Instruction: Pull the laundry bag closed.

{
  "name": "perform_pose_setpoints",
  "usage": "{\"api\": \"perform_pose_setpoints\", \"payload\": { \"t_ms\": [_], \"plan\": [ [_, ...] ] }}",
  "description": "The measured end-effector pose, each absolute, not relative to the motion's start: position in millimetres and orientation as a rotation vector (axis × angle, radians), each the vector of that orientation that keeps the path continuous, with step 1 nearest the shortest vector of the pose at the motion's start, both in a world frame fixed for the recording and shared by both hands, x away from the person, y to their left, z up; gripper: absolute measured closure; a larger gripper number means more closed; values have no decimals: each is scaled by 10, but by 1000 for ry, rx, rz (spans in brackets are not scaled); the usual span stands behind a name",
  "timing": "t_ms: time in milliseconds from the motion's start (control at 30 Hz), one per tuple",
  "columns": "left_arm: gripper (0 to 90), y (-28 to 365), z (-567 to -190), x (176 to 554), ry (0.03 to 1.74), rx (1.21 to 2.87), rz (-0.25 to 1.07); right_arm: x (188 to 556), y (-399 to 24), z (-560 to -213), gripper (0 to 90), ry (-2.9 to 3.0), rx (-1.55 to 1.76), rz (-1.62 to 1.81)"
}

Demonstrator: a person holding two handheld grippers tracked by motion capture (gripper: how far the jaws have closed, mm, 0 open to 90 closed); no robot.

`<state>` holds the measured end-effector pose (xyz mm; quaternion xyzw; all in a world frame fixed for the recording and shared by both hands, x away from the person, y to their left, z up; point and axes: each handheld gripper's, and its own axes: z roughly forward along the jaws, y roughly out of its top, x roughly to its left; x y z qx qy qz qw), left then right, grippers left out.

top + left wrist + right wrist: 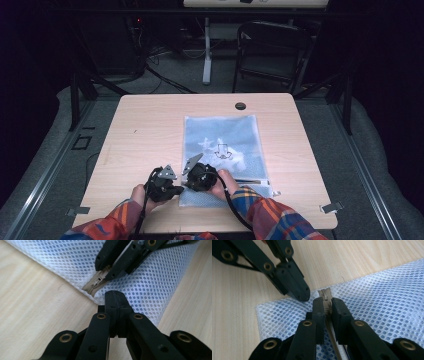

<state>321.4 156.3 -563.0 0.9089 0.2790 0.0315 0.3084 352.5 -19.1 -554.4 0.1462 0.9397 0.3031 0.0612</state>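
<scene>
On table [145, 130], zipped mesh bag [220, 135] with white items [220, 150] inside

No text can be read; the mesh bag [222, 145], mid-frame in the high view, bears one dark printed mark, too small to make out.

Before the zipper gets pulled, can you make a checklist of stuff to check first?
1. Mesh bag lies flat on the table: ok.
2. Right gripper has its jaws closed on the zipper at the bag's corner: ok.
3. Left gripper has its jaws shut at the bag's edge; whether any mesh is pinched between them: cannot tell.
4. The two grippers have room between them: not ok, their tips sit very close together at the corner.
5. Zipper is closed along its whole length: cannot tell, most of it is hidden.
6. Table beside the bag is free for the pull: ok.
</scene>
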Motion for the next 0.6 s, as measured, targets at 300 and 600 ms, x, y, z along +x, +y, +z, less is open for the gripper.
{"api": "perform_pose_setpoints", "payload": {
  "t_ms": [300,600],
  "plan": [
    [900,1543,-5672,3256,746,2398,75,3530,-185,-5564,819,2867,441,894],
    [900,1504,-5656,3227,772,2420,105,3515,-195,-5547,819,2871,423,823]
  ]
}}
